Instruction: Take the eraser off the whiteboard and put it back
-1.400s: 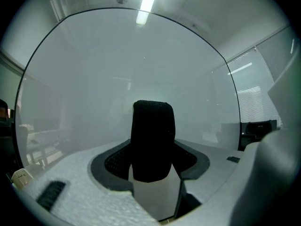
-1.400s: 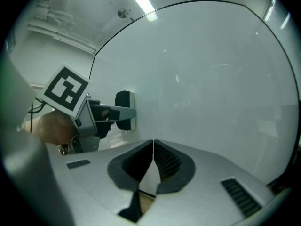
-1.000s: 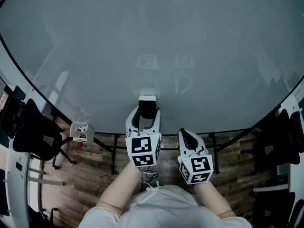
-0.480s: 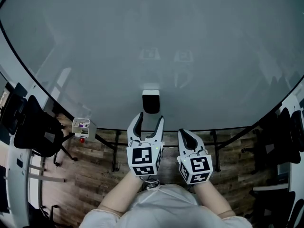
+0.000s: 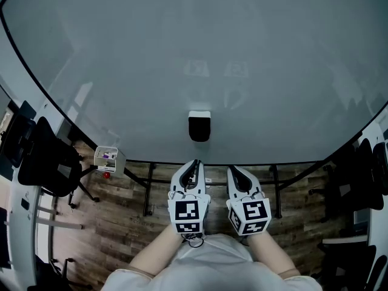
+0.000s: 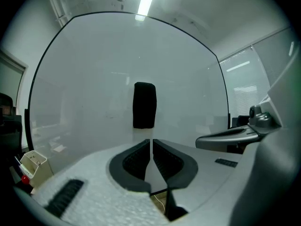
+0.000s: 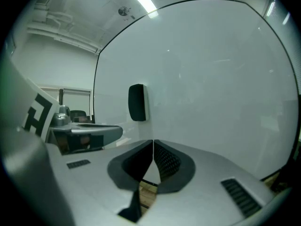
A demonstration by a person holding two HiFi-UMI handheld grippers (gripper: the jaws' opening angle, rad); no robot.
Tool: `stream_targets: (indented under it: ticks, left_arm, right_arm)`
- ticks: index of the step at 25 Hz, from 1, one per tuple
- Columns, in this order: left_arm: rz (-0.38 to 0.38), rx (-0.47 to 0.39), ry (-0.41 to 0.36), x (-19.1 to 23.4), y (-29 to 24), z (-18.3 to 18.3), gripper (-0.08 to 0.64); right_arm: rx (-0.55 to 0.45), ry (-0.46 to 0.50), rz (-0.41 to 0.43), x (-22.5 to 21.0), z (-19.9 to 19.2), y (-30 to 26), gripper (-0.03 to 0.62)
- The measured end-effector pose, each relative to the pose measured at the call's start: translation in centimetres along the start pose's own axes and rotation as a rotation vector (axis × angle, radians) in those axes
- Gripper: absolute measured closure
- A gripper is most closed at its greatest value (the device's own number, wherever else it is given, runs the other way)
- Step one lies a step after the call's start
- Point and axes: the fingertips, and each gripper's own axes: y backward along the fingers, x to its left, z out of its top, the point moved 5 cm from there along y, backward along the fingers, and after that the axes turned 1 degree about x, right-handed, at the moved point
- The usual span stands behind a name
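The black eraser with its white back sticks upright on the whiteboard, near the lower edge. It also shows in the left gripper view as the eraser, and in the right gripper view as the eraser. My left gripper hangs just below and short of it, not touching; its jaws are closing, almost together, with nothing between them. My right gripper is beside it to the right, shut and empty.
A small white box holding markers hangs at the board's lower left. Black office chairs stand at the left and right. The board's black stand legs rest on a wooden floor.
My left gripper let go of the eraser, drew back and down from the board, and its jaws came together. The eraser stays stuck on the board. The right gripper has not moved.
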Motion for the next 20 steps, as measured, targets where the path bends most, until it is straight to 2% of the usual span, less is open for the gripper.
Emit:
stream_targets:
  ticks: [7,14,20]
  left_arm:
    - [-0.023,0.030,0.012,-0.4,0.5,-1.6,0.543]
    - [-0.050,0.010,0.022,-0.8,0.9,-1.4,0.543]
    - [-0.054,-0.014,0.010,-0.5,1.1,-0.6,0.543]
  right_arm:
    - [-0.015,0.019,0.007,0.7,-0.1,0.1,0.565]
    - [-0.046,0.055,-0.001,1.6,0.6,0.1,0.566]
    - [-0.034,0.033,0.027,1.9,0.6,-0.1,0.566]
